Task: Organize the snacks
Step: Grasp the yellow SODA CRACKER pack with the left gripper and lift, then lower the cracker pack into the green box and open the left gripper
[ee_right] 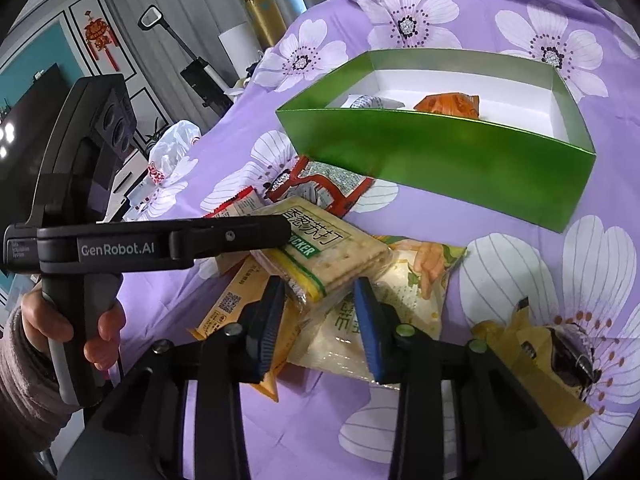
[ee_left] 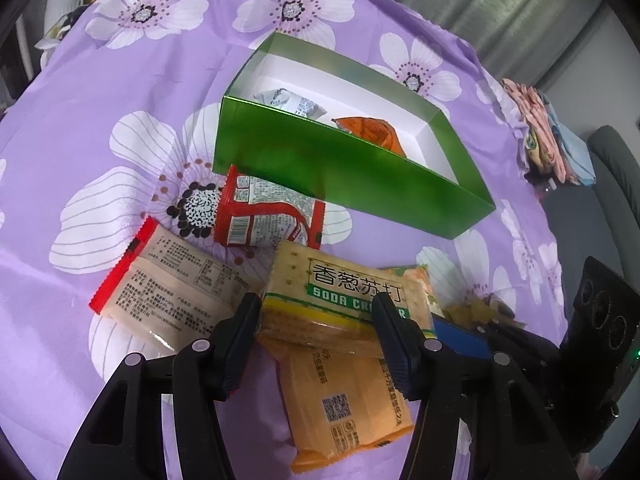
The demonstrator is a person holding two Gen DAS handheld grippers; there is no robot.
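My left gripper [ee_left: 316, 312] is shut on a soda cracker pack [ee_left: 344, 292] with a green and yellow label, held above the snack pile. The pack also shows in the right wrist view [ee_right: 324, 248], with the left gripper's finger [ee_right: 224, 236] on it. My right gripper [ee_right: 320, 300] is open, its blue pads just below the pack's near end, touching nothing. An open green box [ee_left: 352, 172] [ee_right: 436, 160] lies beyond and holds a white packet [ee_left: 292, 104] and an orange packet [ee_left: 372, 128].
Loose snacks lie on the purple flowered cloth [ee_left: 120, 80]: an orange pack [ee_left: 344, 400], a red-edged biscuit pack [ee_left: 168, 284], a red and white packet [ee_left: 264, 212], a pale green-printed bag [ee_right: 380, 312] and a yellow wrapper [ee_right: 532, 352]. Folded cloths [ee_left: 548, 132] sit far right.
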